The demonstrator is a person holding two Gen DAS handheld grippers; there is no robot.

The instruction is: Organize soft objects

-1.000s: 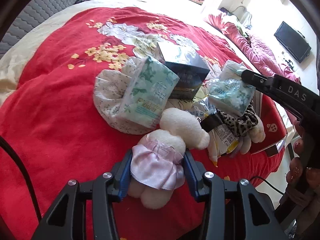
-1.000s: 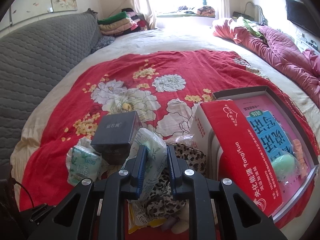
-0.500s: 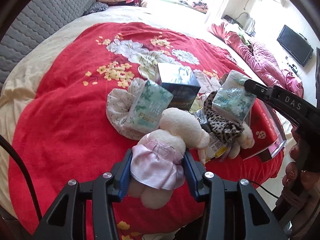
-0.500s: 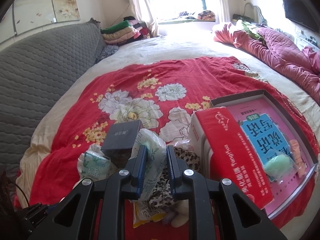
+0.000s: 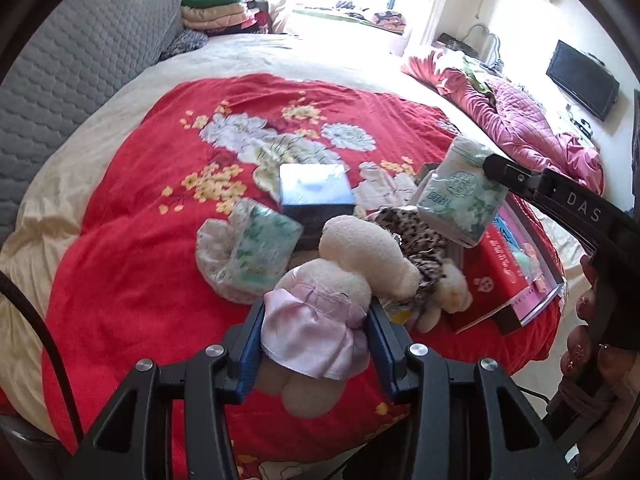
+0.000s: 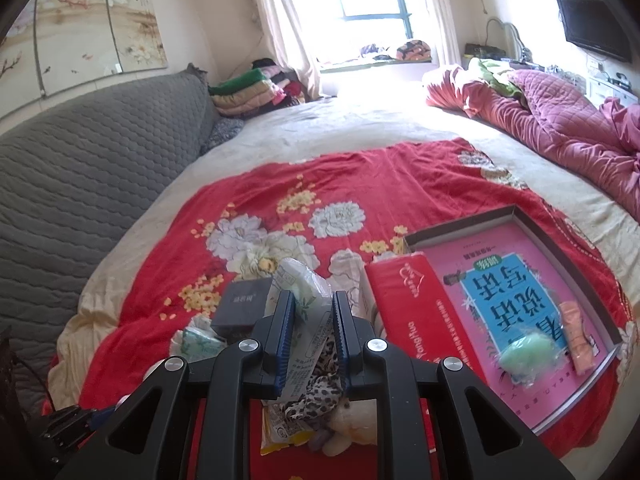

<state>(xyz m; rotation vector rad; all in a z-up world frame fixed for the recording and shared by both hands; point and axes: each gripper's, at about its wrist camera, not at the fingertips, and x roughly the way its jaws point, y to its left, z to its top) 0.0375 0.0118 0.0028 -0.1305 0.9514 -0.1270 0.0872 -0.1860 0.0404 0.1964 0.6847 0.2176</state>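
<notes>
left gripper (image 5: 316, 344): black angular frame, blue ribbed pads, round silver screws, a black cable curving at the left edge. right gripper (image 6: 313, 338): same black build, blue pads, "das" in white lettering. the hand (image 5: 592, 344) shows decorated nails.

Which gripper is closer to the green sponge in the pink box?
Right. The right gripper, shut on a tissue pack, is beside the box holding the green sponge; the left gripper is farther.

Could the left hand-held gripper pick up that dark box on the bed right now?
Probably not. The left hand-held gripper is already clamped on the plush toy, so its jaws are full, though the dark box lies uncovered ahead.
</notes>
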